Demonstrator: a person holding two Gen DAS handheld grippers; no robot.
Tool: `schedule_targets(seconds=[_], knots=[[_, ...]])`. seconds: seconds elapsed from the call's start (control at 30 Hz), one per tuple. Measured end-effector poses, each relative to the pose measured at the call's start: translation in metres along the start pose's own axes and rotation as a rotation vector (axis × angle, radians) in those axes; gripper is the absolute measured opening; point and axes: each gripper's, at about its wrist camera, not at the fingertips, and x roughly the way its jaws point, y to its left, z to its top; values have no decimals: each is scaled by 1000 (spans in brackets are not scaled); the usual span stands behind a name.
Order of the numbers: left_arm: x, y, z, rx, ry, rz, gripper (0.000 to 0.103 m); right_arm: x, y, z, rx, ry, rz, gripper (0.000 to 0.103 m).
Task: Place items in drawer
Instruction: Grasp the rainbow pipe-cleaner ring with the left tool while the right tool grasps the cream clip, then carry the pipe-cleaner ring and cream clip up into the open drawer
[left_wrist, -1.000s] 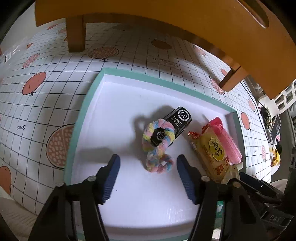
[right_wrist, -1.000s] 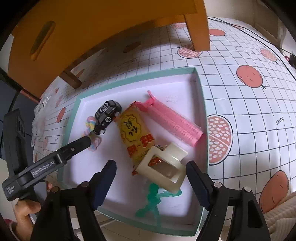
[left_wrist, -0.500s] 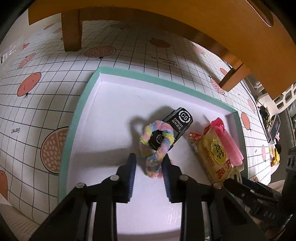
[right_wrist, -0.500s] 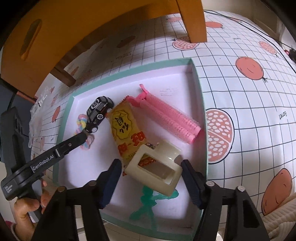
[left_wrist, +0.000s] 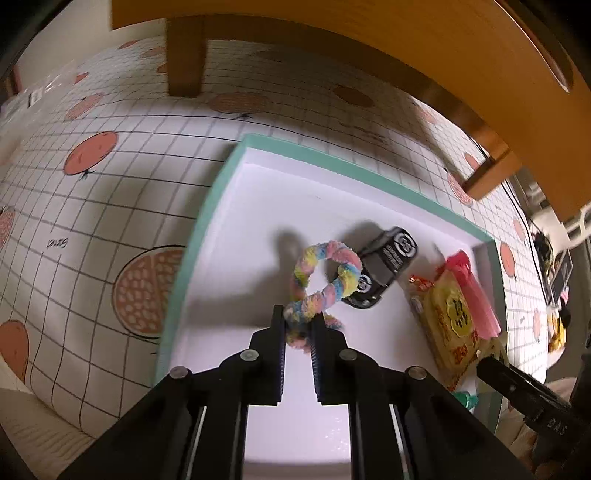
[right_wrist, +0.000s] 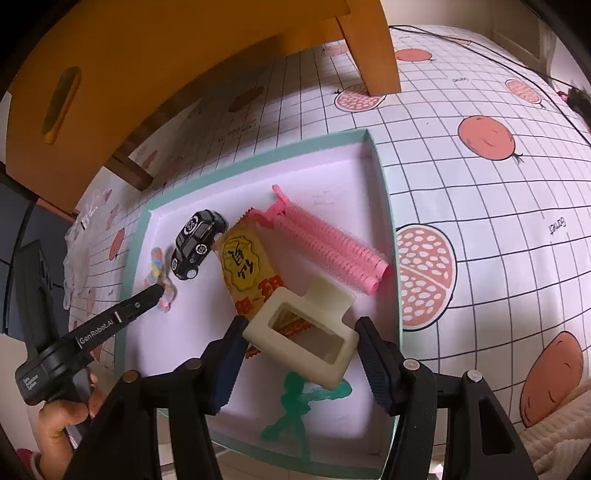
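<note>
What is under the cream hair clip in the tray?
The cream hair clip lies over the lower end of the yellow snack packet, which shows through its window, and over part of the green figure. The packet's covered end and the figure's upper part are hidden.

Floor mat (right_wrist: 480, 206) white, black grid, orange fruit prints, small text marks. Orange wooden furniture (left_wrist: 424, 44) overhead, slot cutout in panel, legs (right_wrist: 373, 48) standing on mat. Black cable (right_wrist: 517, 70) across mat far right. Cluttered shelf area (left_wrist: 554, 266) at edge, blurred. Soft shadows under furniture.
</note>
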Motion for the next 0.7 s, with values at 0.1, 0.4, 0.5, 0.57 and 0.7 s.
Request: schedule_targets(seconds=[0.1,0.4,0.5,0.57,0.7], knots=[[-2,6,2,-23,-7,-4,12,-6,0,1,-2,-27,-5,62],[-13,13,1,-44,-30,-13,12,-17,4,3,-9,-83,-10,62],[-20,17,2,-57,-45,-22,12,-21,3,4,-4,-96,-15,62],[-25,17,2,-61,-58,-28,12,-27,4,4,-4,-114,-15,62],[-41,14,0,-51,-94,-41,12,-36,5,6,-6,-137,-23,62]])
